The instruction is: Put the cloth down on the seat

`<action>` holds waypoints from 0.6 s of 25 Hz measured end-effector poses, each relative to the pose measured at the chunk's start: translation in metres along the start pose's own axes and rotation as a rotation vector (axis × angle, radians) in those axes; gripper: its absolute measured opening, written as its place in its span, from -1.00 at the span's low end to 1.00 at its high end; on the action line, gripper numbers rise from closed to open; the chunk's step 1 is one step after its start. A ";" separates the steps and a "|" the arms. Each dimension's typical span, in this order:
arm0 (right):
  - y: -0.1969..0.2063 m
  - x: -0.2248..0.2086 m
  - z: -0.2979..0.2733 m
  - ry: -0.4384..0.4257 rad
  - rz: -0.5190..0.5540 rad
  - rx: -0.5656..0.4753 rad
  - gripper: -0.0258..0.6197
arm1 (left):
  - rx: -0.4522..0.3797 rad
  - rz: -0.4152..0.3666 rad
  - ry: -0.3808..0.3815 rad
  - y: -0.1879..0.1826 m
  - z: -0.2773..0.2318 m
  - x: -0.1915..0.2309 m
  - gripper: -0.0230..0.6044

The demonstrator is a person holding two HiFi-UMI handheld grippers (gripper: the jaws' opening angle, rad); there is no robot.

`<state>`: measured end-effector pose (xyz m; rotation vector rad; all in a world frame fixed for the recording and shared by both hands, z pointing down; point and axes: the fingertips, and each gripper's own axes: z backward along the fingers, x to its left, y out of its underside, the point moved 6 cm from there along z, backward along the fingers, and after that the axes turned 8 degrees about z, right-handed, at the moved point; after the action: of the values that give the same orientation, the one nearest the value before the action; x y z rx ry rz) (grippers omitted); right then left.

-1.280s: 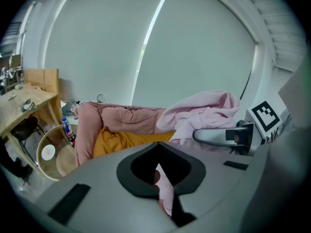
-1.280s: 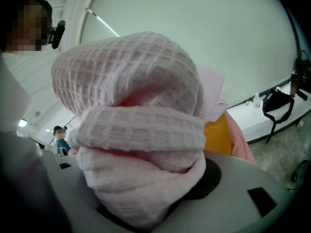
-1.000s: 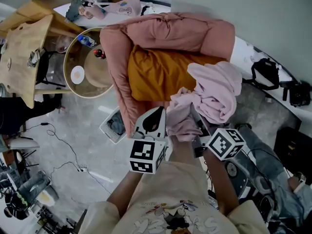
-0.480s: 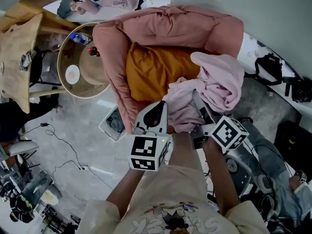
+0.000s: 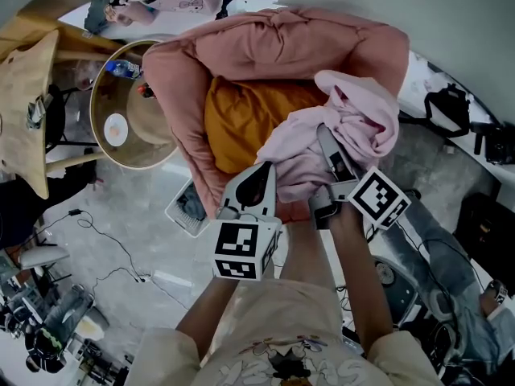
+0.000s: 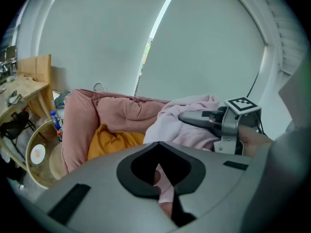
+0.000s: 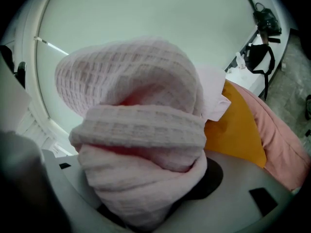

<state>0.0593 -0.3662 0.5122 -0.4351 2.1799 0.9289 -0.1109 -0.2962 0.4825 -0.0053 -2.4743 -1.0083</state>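
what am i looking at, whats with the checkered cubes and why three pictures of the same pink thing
No robot: a person holds a hand tool with two jaws in each hand. The patterned cubes are part of those tools. The head view looks down from the person's head; the other two come from cameras riding on each tool. The left gripper and the right gripper both clamp a pale pink cloth, held over the orange seat cushion of a pink armchair. It is not yet laid down.
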 end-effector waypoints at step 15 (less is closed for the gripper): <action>-0.011 -0.025 -0.079 0.042 -0.123 -0.040 0.05 | 0.029 0.029 -0.034 0.011 -0.010 0.019 -0.91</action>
<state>0.0449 -0.4309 0.5634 -0.6058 2.1484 0.9049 -0.1221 -0.2983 0.5040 -0.0496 -2.5118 -0.9682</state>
